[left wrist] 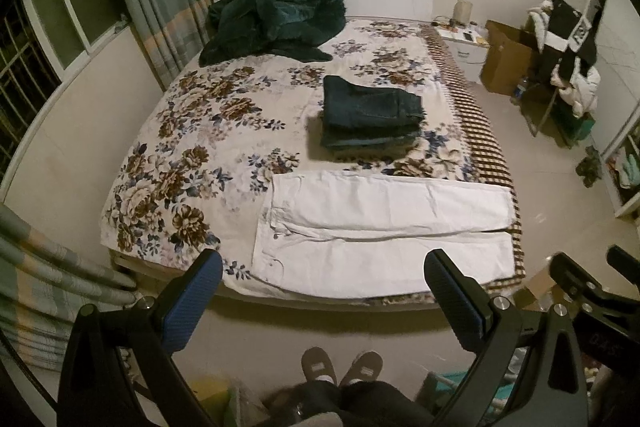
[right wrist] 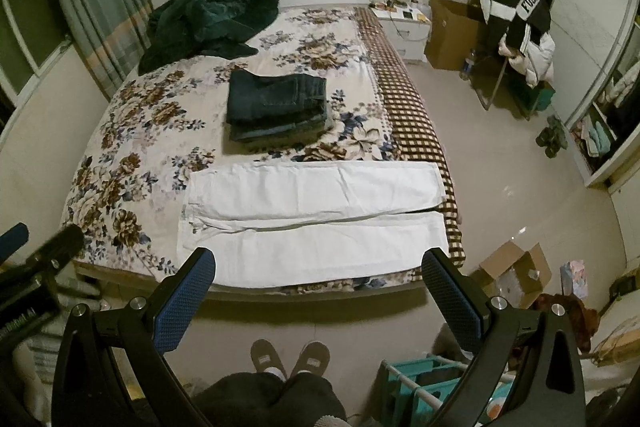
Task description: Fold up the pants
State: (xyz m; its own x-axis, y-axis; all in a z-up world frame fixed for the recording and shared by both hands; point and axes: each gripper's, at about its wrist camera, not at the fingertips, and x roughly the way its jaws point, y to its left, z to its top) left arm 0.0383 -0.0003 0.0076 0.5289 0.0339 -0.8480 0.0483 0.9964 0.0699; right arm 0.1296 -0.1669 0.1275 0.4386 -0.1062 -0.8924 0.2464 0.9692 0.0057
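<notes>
White pants lie flat across the near edge of the bed, waist at the left, both legs side by side running right; they also show in the right wrist view. My left gripper is open and empty, held above the floor in front of the bed, short of the pants. My right gripper is open and empty, likewise back from the bed edge. The right gripper's body shows at the right of the left wrist view.
A stack of folded dark jeans sits mid-bed on the floral sheet. A dark green blanket is heaped by the headboard. A nightstand, cardboard boxes and a clothes-laden chair stand right. My slippered feet are below.
</notes>
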